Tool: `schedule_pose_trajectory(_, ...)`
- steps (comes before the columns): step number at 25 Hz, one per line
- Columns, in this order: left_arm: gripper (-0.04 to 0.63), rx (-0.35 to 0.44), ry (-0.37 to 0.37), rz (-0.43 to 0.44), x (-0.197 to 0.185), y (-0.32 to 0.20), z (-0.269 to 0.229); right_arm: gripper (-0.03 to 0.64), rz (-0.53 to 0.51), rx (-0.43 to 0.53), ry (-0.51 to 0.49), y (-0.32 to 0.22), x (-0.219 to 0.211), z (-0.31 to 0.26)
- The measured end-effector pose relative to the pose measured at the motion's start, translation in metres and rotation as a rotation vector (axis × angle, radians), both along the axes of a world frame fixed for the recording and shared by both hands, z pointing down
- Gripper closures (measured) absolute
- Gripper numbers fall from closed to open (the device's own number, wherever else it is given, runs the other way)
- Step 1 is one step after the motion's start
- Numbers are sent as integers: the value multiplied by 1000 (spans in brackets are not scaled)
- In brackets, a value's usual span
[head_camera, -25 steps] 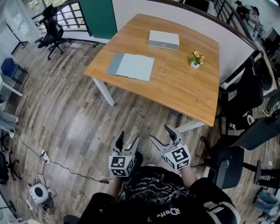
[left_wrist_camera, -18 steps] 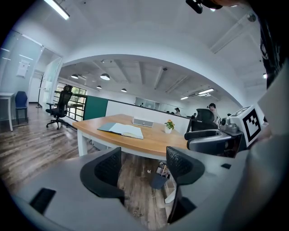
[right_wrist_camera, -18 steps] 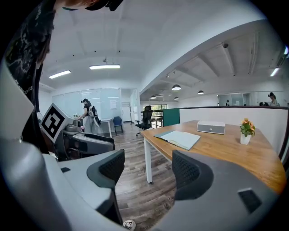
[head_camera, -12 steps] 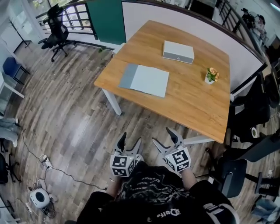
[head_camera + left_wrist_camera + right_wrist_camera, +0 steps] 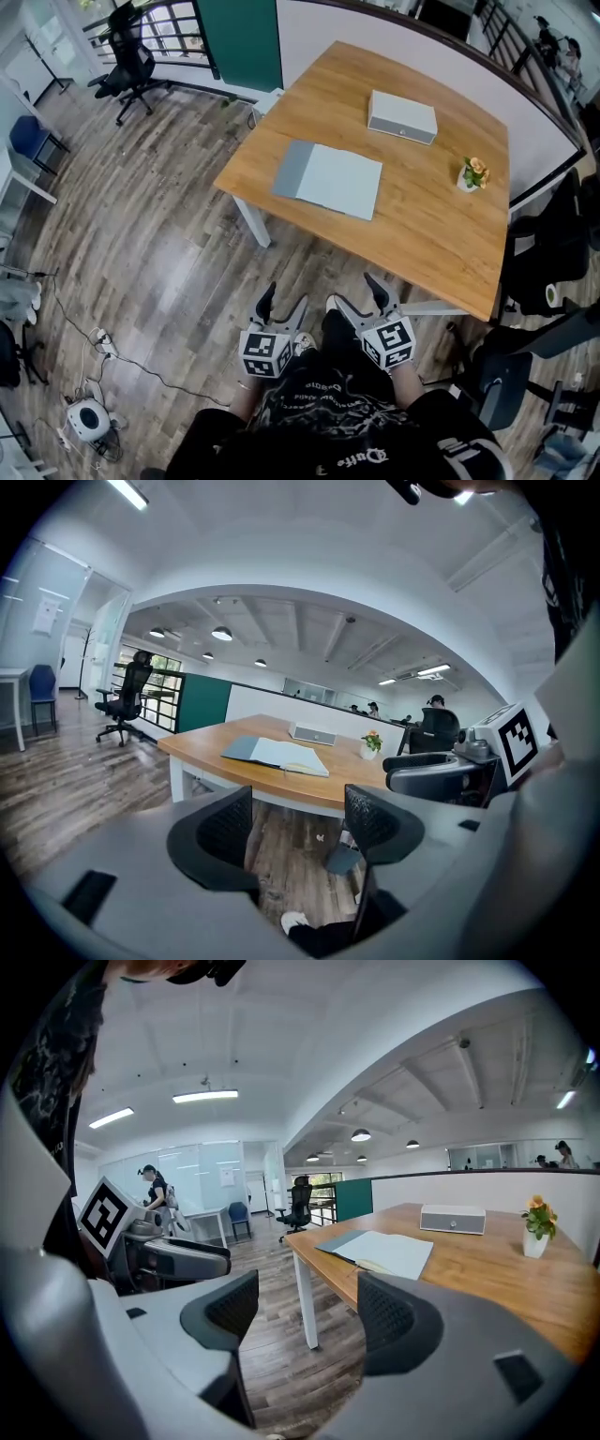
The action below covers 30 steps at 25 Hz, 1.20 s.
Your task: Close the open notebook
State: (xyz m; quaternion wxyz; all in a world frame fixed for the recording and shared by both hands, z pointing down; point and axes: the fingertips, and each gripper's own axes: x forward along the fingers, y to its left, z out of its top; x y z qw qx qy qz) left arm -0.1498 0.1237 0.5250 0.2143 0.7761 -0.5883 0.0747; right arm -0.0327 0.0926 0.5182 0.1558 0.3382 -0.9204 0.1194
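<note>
two hand-held grippers, both empty. left hand-held gripper (image 5: pixel 283 302): jaws well apart, only floor between them. right hand-held gripper (image 5: pixel 354 292): the same. both are held low, close to the body.

notebook (image 5: pixel 328 180) lies open and flat on the table (image 5: pixel 441 225), near its near-left edge. it is ahead of both grippers, well apart from them, with bare floor between. its long axis runs along that table edge, grey leaf at left, pale page at right. neither gripper is clearly nearer. judgement: left sits closer to the grey leaf, right to the pale page.

change since earlier frames: the table sits lower and nearer in the head view, so the person has stepped toward it. notebook unmoved on the table, grippers unchanged.
</note>
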Motion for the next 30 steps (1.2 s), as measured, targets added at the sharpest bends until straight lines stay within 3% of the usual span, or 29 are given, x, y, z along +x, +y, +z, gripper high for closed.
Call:
schedule_pose_trajectory(7, 278, -27, -2, -72, -22, -35, 10, 301, -14, -23, -1, -51, -7, 11)
schedule_pose_trajectory(13, 279, -46, 5, -137, -39, -93, 8, 301, -81, -12, 2, -126, -28, 4)
schedule_pose_trajectory(20, 278, -64, -8, -172, -39, -164, 4, 307, -144, 21, -17, -215, -43, -11)
schedule_pose_trajectory(26, 279, -79, -20, -196, -36, -202, 5, 315, -161, 25, -30, -257, -43, -13)
schedule_pose_trajectory(30, 278, -95, -32, -197, -26, -229, 5, 331, -163, -33, -39, -274, -33, -3)
